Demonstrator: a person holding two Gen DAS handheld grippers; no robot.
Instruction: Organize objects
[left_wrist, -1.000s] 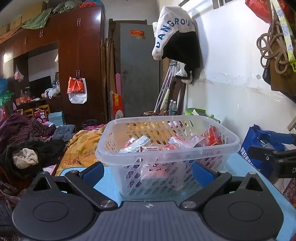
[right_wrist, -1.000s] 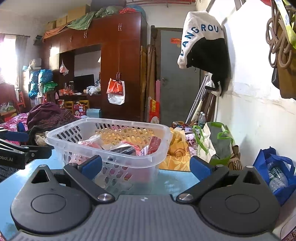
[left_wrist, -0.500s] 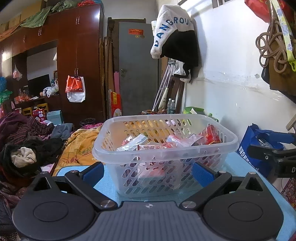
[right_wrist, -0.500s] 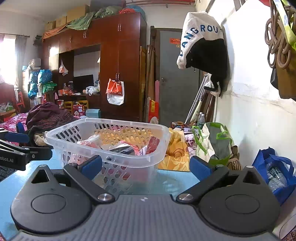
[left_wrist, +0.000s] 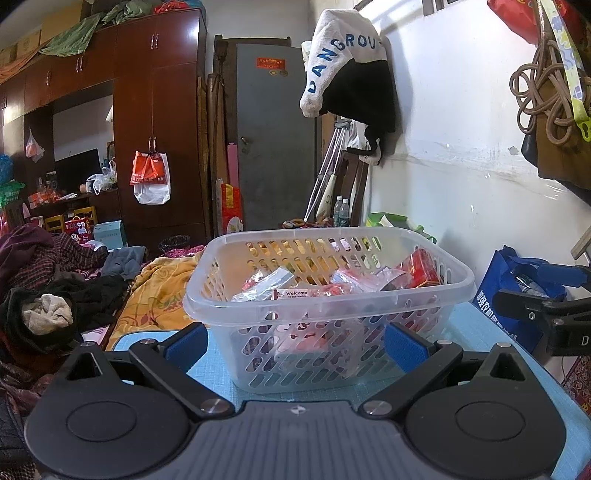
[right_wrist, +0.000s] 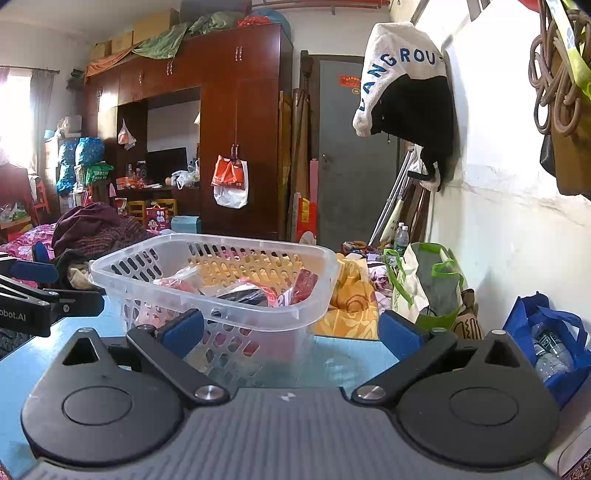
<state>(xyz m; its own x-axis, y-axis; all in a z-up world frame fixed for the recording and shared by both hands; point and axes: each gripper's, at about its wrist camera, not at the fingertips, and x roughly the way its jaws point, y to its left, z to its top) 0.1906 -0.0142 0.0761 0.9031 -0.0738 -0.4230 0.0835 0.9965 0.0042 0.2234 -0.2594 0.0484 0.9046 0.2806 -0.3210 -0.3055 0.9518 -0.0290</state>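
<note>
A clear plastic basket (left_wrist: 369, 295) with slotted walls stands on the light blue table (left_wrist: 480, 332). Several red and white snack packets (left_wrist: 343, 280) lie inside it. My left gripper (left_wrist: 293, 341) is open, low over the table, its blue pads on either side of the basket's near wall without touching it. In the right wrist view the same basket (right_wrist: 147, 273) sits ahead to the left, with packets (right_wrist: 258, 291) showing over its rim. My right gripper (right_wrist: 291, 330) is open and holds nothing; the basket's near right corner lies between its pads.
A white wall (left_wrist: 461, 147) runs along the right, hung with a hoodie (left_wrist: 343, 55) and ropes (left_wrist: 543, 96). A blue bag (right_wrist: 546, 339) and a green-trimmed bag (right_wrist: 428, 284) sit past the table's edge. Clothes (left_wrist: 55, 280) are piled on the left, a wardrobe (right_wrist: 236, 140) behind.
Both views have shifted only slightly; the basket sits marginally lower and nearer in the left wrist view. Both grippers stay open and nothing was taken hold of.
</note>
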